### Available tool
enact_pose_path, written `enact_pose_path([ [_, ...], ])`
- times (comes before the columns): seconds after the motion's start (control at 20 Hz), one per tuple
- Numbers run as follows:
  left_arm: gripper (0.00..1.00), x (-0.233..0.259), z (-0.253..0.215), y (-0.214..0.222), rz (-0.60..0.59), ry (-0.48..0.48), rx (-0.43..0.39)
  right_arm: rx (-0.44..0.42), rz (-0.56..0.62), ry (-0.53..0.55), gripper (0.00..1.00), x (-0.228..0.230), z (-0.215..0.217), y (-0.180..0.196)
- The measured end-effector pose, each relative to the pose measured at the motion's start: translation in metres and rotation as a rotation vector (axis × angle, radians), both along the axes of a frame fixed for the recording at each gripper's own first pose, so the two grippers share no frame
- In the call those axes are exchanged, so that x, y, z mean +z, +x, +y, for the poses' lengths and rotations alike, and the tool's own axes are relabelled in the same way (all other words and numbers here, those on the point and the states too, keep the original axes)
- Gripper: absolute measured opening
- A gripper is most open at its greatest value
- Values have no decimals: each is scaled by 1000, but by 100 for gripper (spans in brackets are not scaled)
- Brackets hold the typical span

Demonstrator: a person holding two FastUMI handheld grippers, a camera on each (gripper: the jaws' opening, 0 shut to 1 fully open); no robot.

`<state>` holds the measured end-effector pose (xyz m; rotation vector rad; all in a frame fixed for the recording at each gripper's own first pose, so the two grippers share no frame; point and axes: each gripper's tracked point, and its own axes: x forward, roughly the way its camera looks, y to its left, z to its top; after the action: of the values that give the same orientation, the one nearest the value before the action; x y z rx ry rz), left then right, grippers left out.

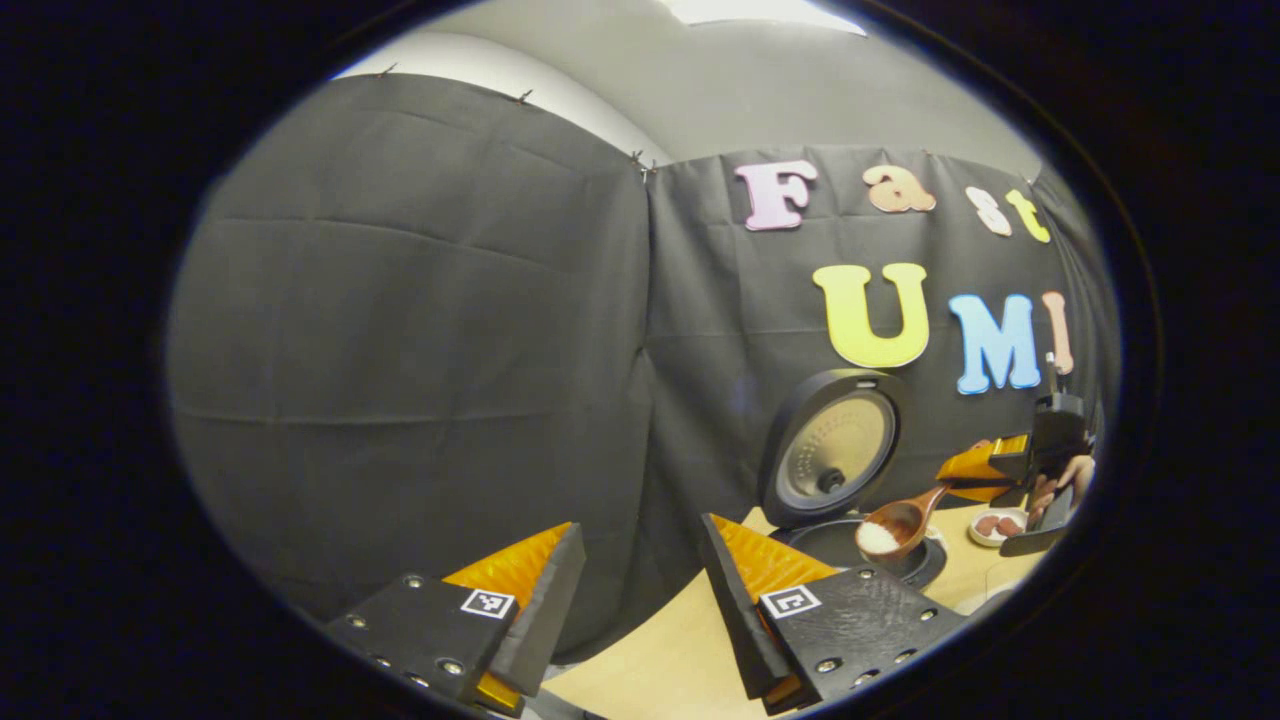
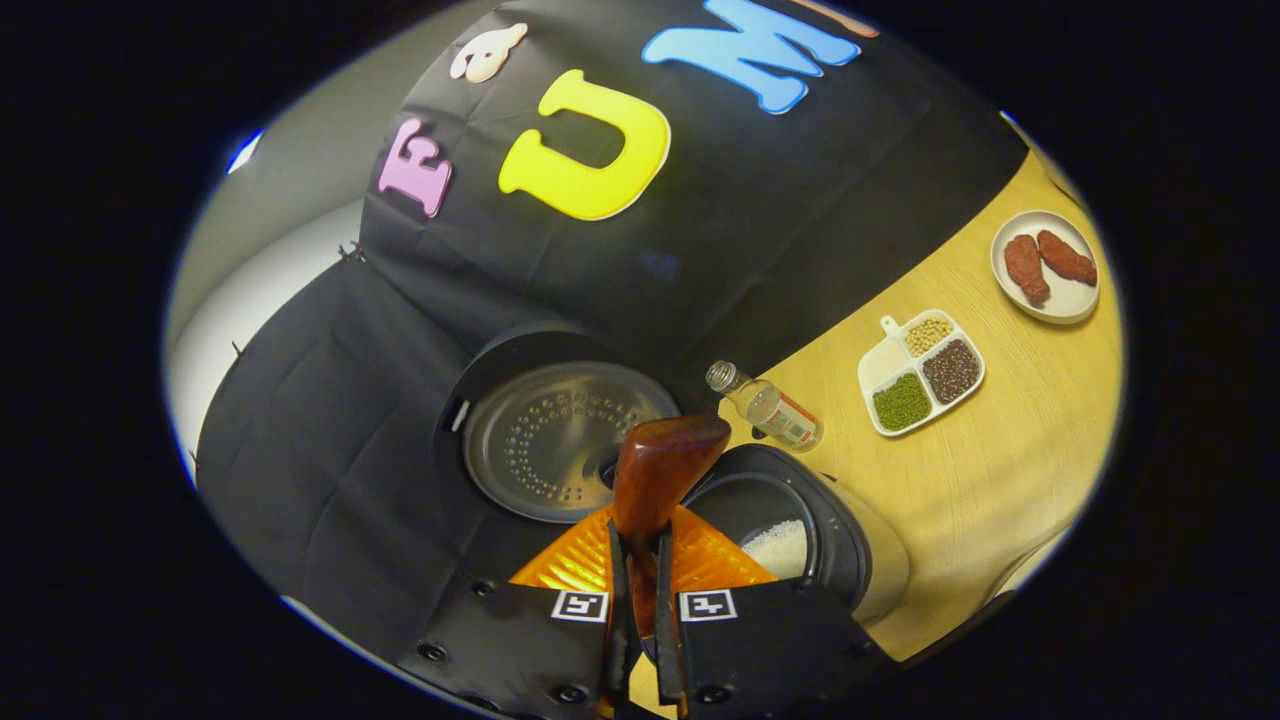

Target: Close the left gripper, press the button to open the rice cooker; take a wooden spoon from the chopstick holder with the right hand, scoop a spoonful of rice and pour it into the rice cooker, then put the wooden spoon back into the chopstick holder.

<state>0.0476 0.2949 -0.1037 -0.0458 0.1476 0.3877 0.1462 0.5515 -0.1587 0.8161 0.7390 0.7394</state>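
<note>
Our right hand-held gripper [image 2: 640, 590] pinches the wooden spoon [image 2: 660, 475] by its handle, bowl over the open rice cooker [image 2: 850, 545] on the table [image 2: 1000, 480] so the rice [image 1: 878, 538] falls inside; our left hand-held gripper [image 1: 640, 600] waits aside with fingers spread, its lid work apparently done.

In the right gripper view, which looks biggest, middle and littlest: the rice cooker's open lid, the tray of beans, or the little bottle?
As they look in that view:
1. Rice cooker lid, biggest.
2. Divided bean tray.
3. Small bottle, littlest.
The lid is also nearer the camera, which makes it look bigger.
</note>
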Motion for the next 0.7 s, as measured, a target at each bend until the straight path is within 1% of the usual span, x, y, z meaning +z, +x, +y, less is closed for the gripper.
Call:
enact_pose_path([
  [0.25,72,-4,8,-12,15,0,30,61,-133,-156,11,-23,25,-1],
  [0.4,72,-10,7,-17,21,-1,37,88,-222,-243,12,-30,29,-1],
  [0.55,72,-15,5,-16,27,-5,37,105,-345,-330,12,-25,28,2],
  [0.7,72,-15,2,-17,25,-14,34,140,-500,-436,12,-21,29,2],
])
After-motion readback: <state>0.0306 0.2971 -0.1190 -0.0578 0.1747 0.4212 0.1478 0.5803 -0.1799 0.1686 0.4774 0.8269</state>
